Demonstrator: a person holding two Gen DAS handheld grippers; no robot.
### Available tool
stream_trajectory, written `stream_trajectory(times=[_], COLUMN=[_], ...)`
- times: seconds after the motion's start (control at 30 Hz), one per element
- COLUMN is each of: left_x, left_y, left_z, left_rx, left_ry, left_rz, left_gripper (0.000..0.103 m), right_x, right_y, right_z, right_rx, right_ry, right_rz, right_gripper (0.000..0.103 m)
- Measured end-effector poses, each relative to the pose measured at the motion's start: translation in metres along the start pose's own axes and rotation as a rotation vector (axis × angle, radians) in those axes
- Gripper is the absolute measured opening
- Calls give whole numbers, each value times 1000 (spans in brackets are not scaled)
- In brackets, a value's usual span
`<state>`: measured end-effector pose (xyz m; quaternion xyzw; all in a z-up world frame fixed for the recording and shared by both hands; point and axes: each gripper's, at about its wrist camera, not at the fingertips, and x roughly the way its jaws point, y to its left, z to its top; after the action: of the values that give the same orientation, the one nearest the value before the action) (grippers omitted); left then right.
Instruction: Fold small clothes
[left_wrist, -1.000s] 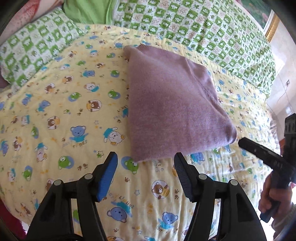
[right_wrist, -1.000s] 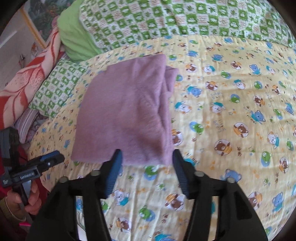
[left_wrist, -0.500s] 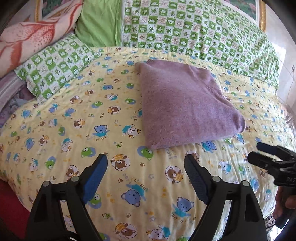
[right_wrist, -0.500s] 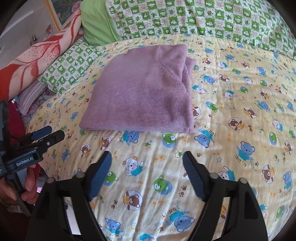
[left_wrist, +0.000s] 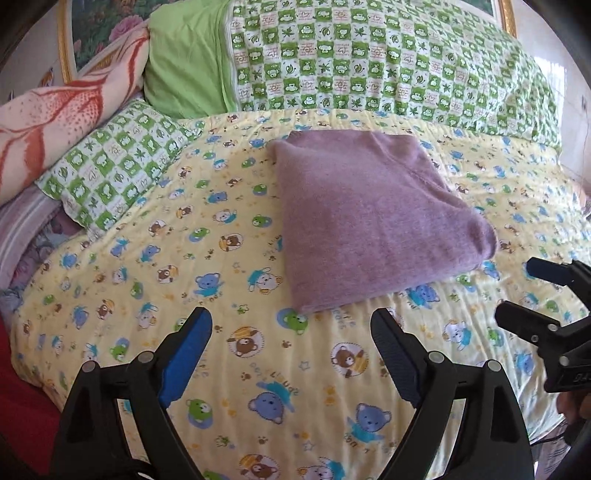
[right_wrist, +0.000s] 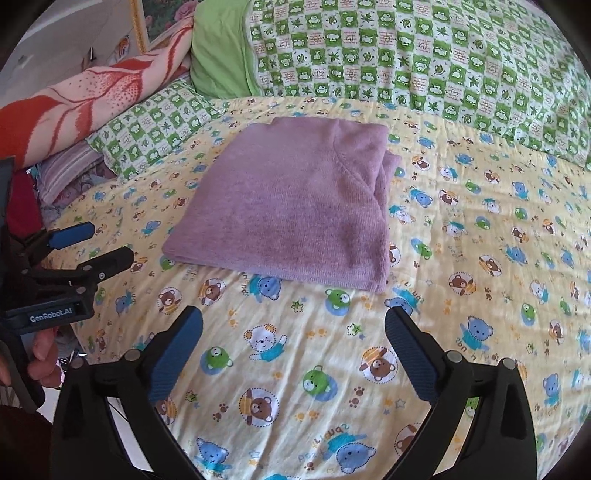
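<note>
A purple knit garment (left_wrist: 369, 218) lies folded into a flat rectangle on the yellow cartoon-bear sheet (left_wrist: 147, 258); it also shows in the right wrist view (right_wrist: 295, 206). My left gripper (left_wrist: 291, 332) is open and empty, hovering above the sheet short of the garment's near edge. My right gripper (right_wrist: 295, 332) is open and empty, also back from the garment. Each gripper shows in the other's view: the right one (left_wrist: 517, 291) at the right edge, the left one (right_wrist: 107, 243) at the left edge.
A green checked blanket (left_wrist: 369, 62) and a green pillow (left_wrist: 184, 62) lie at the head of the bed. A checked pillow (left_wrist: 110, 166) and a red-patterned blanket (left_wrist: 55, 122) lie at the left. The bed edge drops off at the near left.
Both grippers have pulled back from the garment's near edge and opened wider. The folded garment stays flat on the sheet.
</note>
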<state>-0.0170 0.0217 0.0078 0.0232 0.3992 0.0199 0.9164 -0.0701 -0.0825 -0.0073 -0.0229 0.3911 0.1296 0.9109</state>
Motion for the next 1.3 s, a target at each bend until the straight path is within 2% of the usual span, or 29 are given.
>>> stream_trajectory(times=[0.2, 0.57, 0.87, 1.3], left_x=[6, 26, 34, 37], left_y=[1, 10, 8, 9], left_z=[0, -1, -1, 1], left_rx=[-27, -98, -85, -90], left_ry=[18, 81, 90, 95], left_rz=[-29, -38, -30, -26], left_gripper=[88, 88, 88, 88], right_x=[9, 19, 23, 32], right_y=[-4, -3, -2, 0], right_z=[5, 5, 6, 8], right_rx=[18, 27, 29, 19], right_ry=[3, 33, 12, 32], right_rz=[6, -3, 5, -2], right_gripper=[99, 99, 99, 99])
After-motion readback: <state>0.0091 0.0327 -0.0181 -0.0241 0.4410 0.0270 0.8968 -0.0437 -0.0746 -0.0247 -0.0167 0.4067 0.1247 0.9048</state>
